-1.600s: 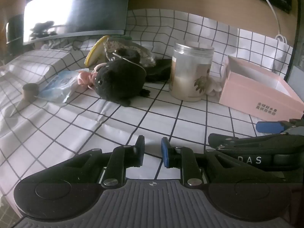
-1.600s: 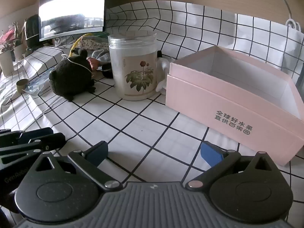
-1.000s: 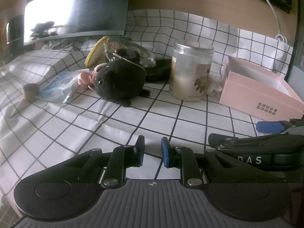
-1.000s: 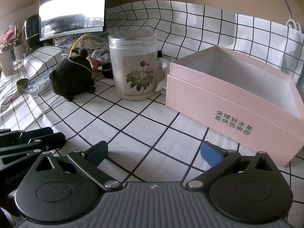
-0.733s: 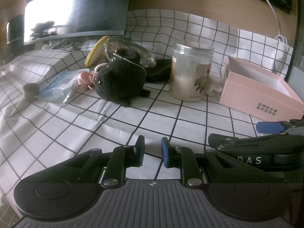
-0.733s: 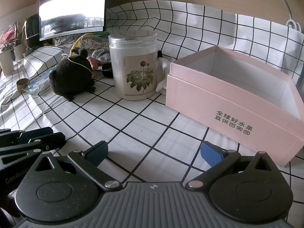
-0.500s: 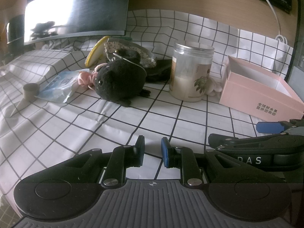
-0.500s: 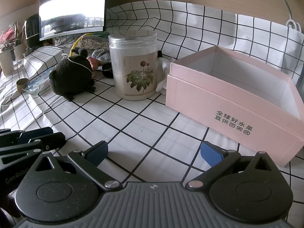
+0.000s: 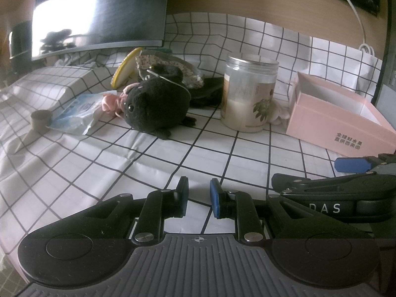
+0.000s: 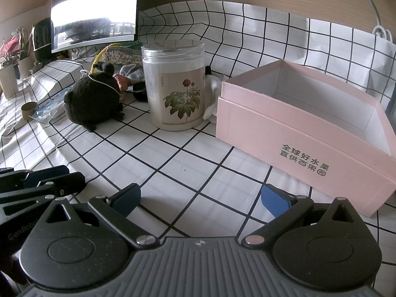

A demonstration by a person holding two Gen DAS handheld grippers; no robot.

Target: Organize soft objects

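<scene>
Seen from the left wrist camera, the left gripper (image 9: 199,195) hovers low over the checked cloth of the worktop (image 9: 104,173), its blue pads drawn close with only a narrow gap between them and nothing held. Well ahead of it sits a black plush toy (image 9: 156,106), lying on the cloth beside a pink soft item (image 9: 111,101) and a blue plastic packet (image 9: 74,111), with a heap of patterned fabric (image 9: 170,66) behind. A lidded clear jar (image 9: 248,99) stands between the plush and the pink box (image 9: 341,121), which is open at the top; a small white soft thing (image 9: 278,113) peeks out just behind the jar. From the right wrist camera, the right gripper (image 10: 200,199) hangs above the worktop with its jaws spread wide and empty, the pink box (image 10: 309,133) just ahead to its right. The visible part of the box's white interior holds nothing, though its floor is partly hidden by the near wall. The black plush toy (image 10: 92,99) and the jar (image 10: 175,86) stand well apart from this gripper. By this evidence the sorting has barely begun: every soft item in sight lies out on the cloth, none is gripped, and the box, the likely destination, awaits its first arrival.
</scene>
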